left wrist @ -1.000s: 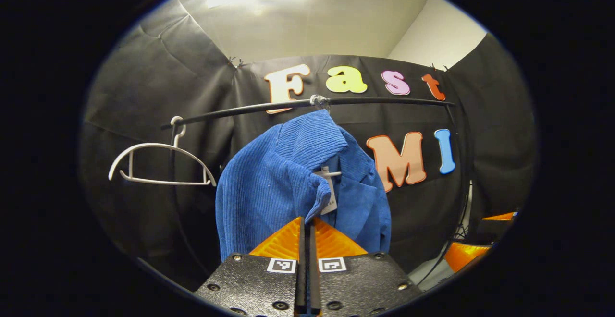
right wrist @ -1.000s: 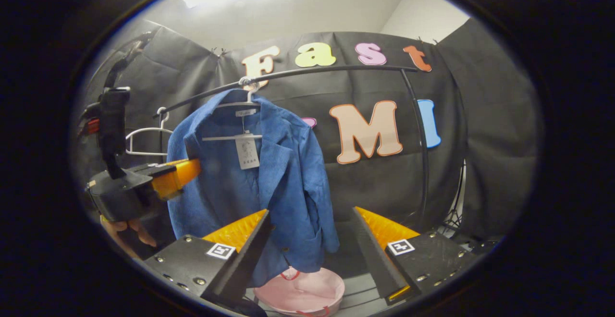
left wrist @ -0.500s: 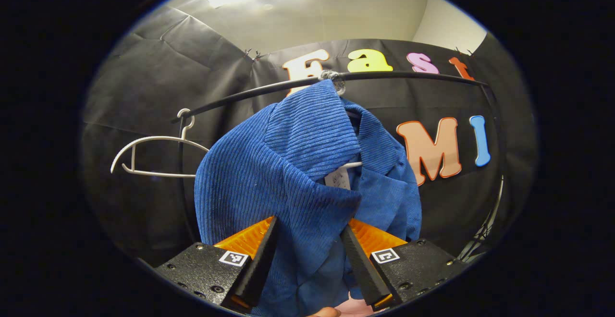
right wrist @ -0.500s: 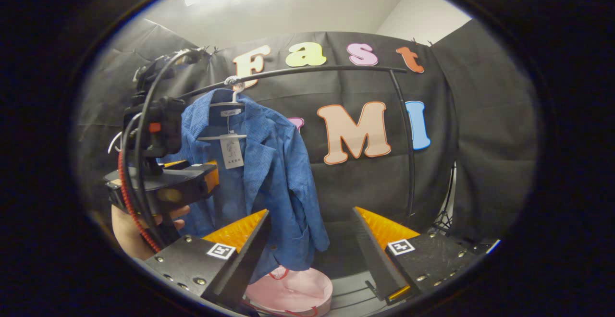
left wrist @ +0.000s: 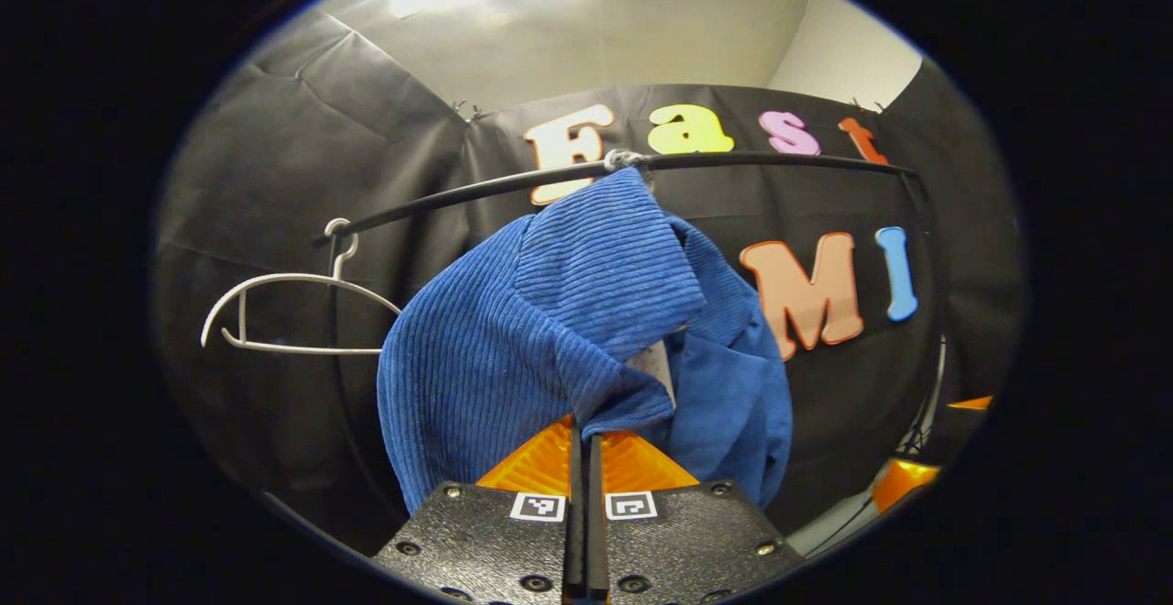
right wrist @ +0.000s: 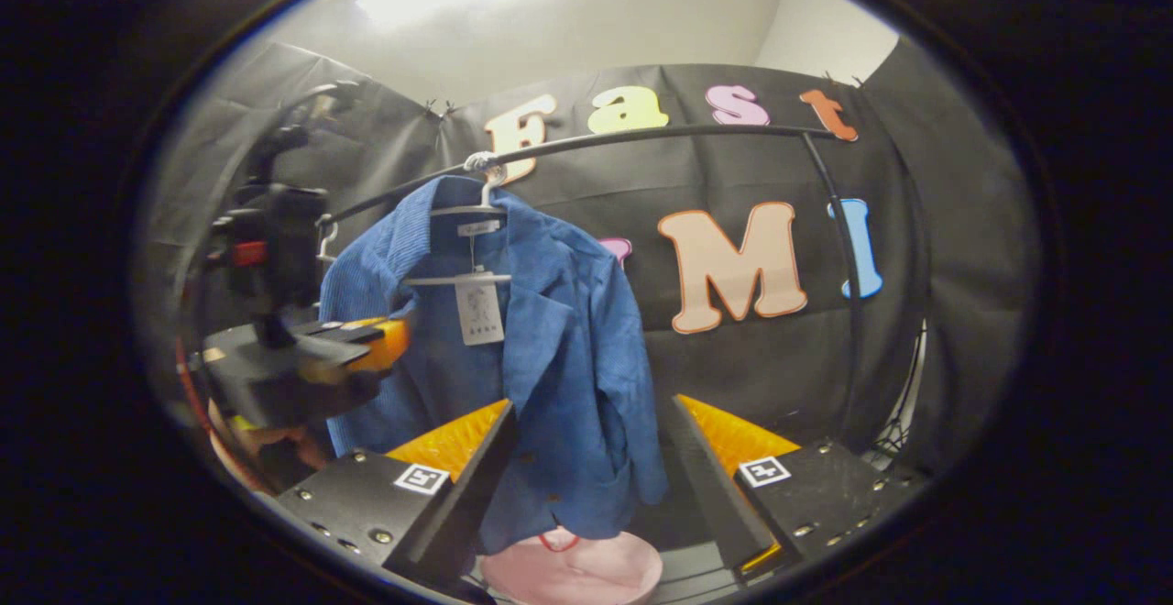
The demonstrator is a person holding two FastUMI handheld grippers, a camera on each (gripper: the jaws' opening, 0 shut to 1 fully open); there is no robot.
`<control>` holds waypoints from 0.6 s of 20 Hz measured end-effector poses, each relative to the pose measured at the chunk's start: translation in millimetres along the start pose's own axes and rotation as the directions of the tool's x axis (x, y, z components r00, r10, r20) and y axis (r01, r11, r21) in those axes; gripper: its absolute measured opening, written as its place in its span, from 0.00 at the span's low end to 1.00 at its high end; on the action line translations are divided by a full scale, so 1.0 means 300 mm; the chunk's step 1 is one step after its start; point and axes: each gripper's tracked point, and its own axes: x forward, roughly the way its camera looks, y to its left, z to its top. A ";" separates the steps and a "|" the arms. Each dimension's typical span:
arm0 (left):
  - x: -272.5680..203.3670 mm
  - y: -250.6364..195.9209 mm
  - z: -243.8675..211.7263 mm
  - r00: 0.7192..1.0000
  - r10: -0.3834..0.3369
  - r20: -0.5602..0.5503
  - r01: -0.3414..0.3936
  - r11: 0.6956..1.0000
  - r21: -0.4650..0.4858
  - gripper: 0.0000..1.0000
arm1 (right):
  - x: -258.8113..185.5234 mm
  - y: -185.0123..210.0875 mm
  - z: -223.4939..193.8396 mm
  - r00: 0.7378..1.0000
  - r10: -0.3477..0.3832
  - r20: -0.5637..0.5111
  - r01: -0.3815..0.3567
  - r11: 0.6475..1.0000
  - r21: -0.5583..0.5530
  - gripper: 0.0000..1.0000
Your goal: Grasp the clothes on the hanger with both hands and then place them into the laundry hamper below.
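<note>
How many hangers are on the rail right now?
2: an empty white hanger at the rail's left end, and another inside the blue jacket, its hook over the rail. Others may be hidden.

Your left tool (left wrist: 583, 435) sits at the bottom of the left gripper view with its two fingers pressed together, and a fold of the blue corduroy jacket (left wrist: 541, 330) is pinched right at their tips. The jacket hangs from the black rail (left wrist: 476, 188), bunched toward you, with a pale tag (left wrist: 658, 368) peeking out under the folded collar. To the left on the same rail you have a bare white hanger (left wrist: 293, 312), well apart from the jacket.
</note>
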 end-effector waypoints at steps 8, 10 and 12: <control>-0.152 0.136 0.086 0.982 -0.187 0.016 0.188 0.977 -0.105 0.02 | 0.219 0.216 -0.092 0.995 0.088 -0.051 -0.088 0.996 -0.003 0.99; -0.168 0.162 0.108 0.969 -0.246 0.011 0.245 0.961 -0.126 0.02 | 0.272 0.269 -0.103 0.992 0.113 -0.064 -0.114 0.993 -0.020 1.00; -0.194 0.171 0.126 0.947 -0.322 -0.005 0.317 0.933 -0.169 0.02 | 0.331 0.296 -0.097 0.990 0.118 -0.078 -0.122 0.991 -0.060 0.99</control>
